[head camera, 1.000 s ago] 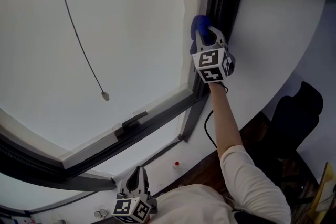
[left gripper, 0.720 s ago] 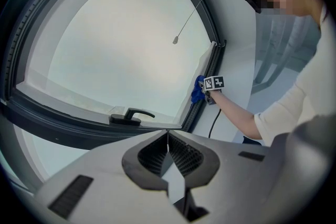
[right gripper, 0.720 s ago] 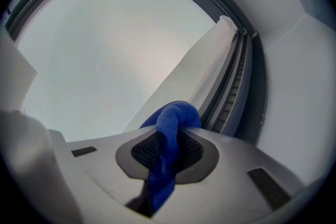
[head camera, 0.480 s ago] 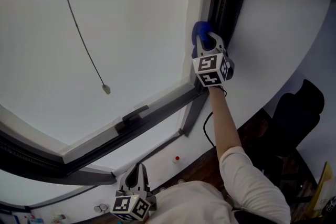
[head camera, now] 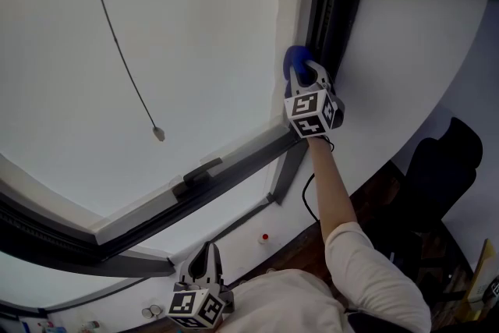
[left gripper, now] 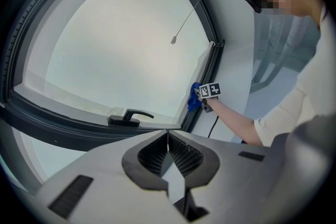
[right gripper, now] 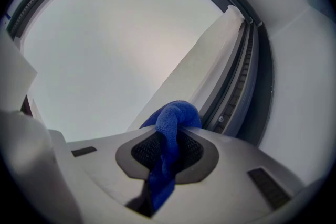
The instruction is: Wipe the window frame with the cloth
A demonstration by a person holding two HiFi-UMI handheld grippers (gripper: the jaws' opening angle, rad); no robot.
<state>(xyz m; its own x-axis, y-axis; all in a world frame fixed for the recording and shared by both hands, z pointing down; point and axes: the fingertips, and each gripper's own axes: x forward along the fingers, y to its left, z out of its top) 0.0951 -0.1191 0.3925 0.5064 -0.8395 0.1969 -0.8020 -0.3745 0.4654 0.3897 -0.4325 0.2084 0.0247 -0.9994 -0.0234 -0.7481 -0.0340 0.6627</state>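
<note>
My right gripper (head camera: pixel 302 72) is shut on a blue cloth (head camera: pixel 295 57) and presses it against the dark upright window frame (head camera: pixel 334 4), a little above the lower right corner. In the right gripper view the cloth (right gripper: pixel 176 117) bulges from between the jaws of the right gripper (right gripper: pixel 168 139), beside the frame's grooved channel (right gripper: pixel 242 78). My left gripper (head camera: pixel 206 263) hangs low near the sill, away from the frame. In its own view the left gripper (left gripper: pixel 168 136) is shut with nothing in it, and the cloth (left gripper: pixel 194 98) shows far off.
A thin pull cord with a small weight (head camera: pixel 158 134) hangs in front of the pane. A black window handle (head camera: pixel 201 170) sits on the lower sash. A black cable (head camera: pixel 307 191) runs down the wall, and a dark chair (head camera: pixel 437 168) stands at the right.
My right gripper has slid the cloth a short way down the upright frame toward the lower corner. The left gripper has stayed in place.
</note>
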